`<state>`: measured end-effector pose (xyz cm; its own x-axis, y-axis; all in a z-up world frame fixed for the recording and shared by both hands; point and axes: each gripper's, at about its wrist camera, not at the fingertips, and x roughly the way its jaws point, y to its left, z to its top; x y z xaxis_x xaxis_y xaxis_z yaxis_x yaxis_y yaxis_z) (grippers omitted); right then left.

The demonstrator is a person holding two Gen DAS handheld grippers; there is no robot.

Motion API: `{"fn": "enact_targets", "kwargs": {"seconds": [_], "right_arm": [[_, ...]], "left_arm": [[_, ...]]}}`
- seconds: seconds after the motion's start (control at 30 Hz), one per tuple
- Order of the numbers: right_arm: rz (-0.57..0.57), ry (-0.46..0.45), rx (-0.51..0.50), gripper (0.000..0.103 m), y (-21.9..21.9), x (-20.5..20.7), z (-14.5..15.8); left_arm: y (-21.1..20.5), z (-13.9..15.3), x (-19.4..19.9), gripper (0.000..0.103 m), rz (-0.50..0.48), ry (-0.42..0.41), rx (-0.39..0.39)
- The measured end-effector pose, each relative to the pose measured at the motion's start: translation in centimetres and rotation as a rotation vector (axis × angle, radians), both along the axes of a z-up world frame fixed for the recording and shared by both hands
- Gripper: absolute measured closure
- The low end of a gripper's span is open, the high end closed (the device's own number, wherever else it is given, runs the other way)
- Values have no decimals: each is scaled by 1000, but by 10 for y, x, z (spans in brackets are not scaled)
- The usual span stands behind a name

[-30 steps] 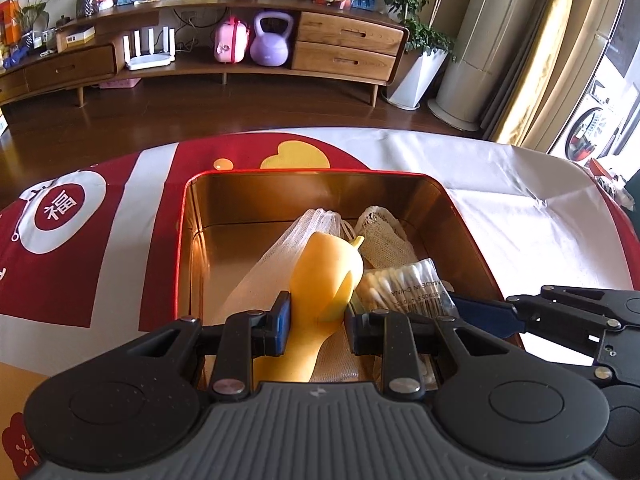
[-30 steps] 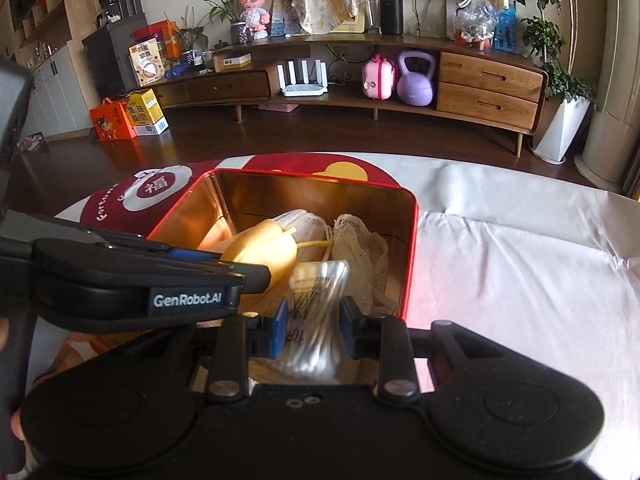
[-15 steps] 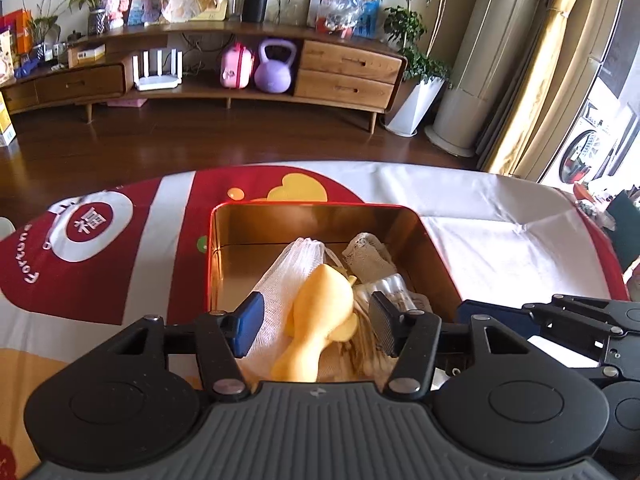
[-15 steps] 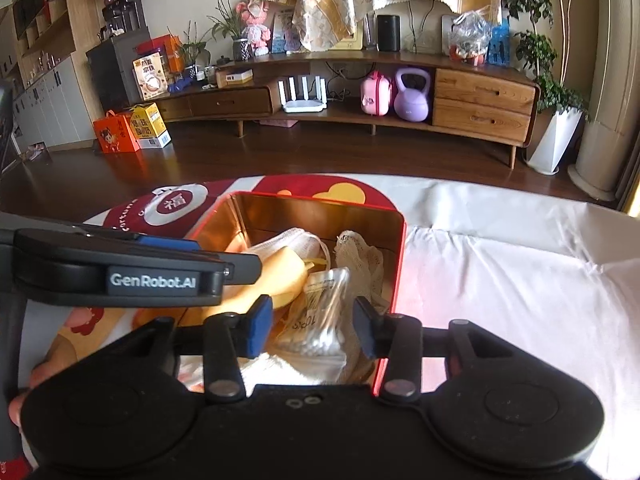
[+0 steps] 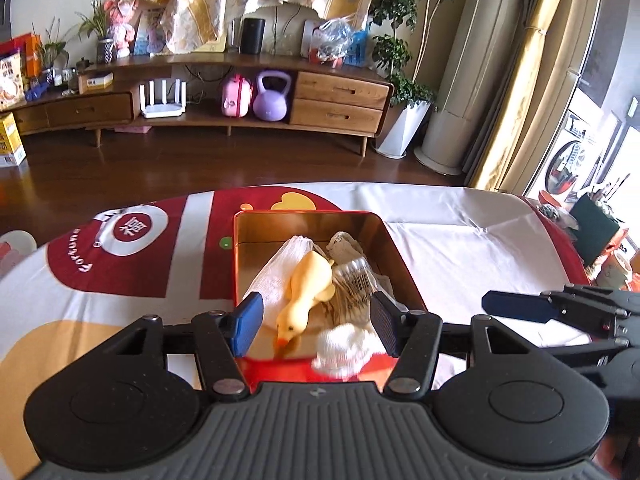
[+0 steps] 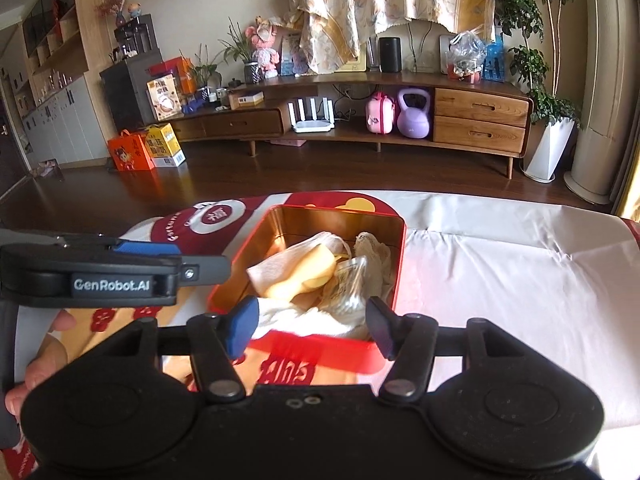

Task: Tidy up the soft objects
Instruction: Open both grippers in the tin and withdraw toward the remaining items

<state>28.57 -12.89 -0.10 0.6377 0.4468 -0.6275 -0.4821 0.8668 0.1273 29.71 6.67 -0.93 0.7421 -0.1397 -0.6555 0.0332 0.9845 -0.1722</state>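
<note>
In the left wrist view, the left hand-held gripper [image 5: 316, 326] is wide apart and holds nothing. Just beyond its fingers stands the red tin box [image 5: 400, 258] on the worktop [image 5: 460, 236], which is covered with a red and white cloth. Inside the box lie the soft things: a yellow rubber duck [image 5: 308, 290] with its beak near the front wall, white gauze [image 5: 280, 268] under it, a clear packet of cotton swabs [image 5: 354, 282] at its right, and a beige mesh piece [image 5: 342, 242] at the back. A white cloth [image 5: 344, 346] hangs over the front rim, half in and half out. The other tool shows at the right edge.

In the right wrist view, the right hand-held gripper [image 6: 310, 324] is also spread and empty, above the near rim of the box. The duck [image 6: 296, 276], the swab packet [image 6: 348, 286] and the white cloth [image 6: 316, 322] lie in the same heap.

I judge that the packing is almost finished. The risk is the cloth on the rim: it may slide out, or a finger may catch it when moving away and pull it out. The two tools are also near each other and could knock together.
</note>
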Motion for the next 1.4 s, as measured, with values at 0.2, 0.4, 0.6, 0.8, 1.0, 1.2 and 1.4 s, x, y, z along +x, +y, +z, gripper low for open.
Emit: {"fn": "enact_targets", "kwargs": {"seconds": [0.2,0.4,0.6,0.8,1.0,1.2,1.4], "right_arm": [[-2,-10,24,37,-8,-34,12],[-6,-20,35,32,-16,-71,18],[-21,-24,39,21,-29,-105,12],[-32,-17,36,16,-43,-129,5],[-37,-12,59,8,-58,-145,-2],[-39,-26,74,1,-66,-154,-13],[-41,12,71,0,-66,-148,-32]], "left_arm": [[2,14,-40,45,-2,-18,6],[1,21,-82,35,2,-39,16],[-4,21,-116,33,8,-45,12],[-13,17,-145,33,18,-46,6],[-23,18,-169,23,29,-57,13],[-29,17,-184,19,59,-55,36],[-24,1,-181,17,68,-25,28]]}}
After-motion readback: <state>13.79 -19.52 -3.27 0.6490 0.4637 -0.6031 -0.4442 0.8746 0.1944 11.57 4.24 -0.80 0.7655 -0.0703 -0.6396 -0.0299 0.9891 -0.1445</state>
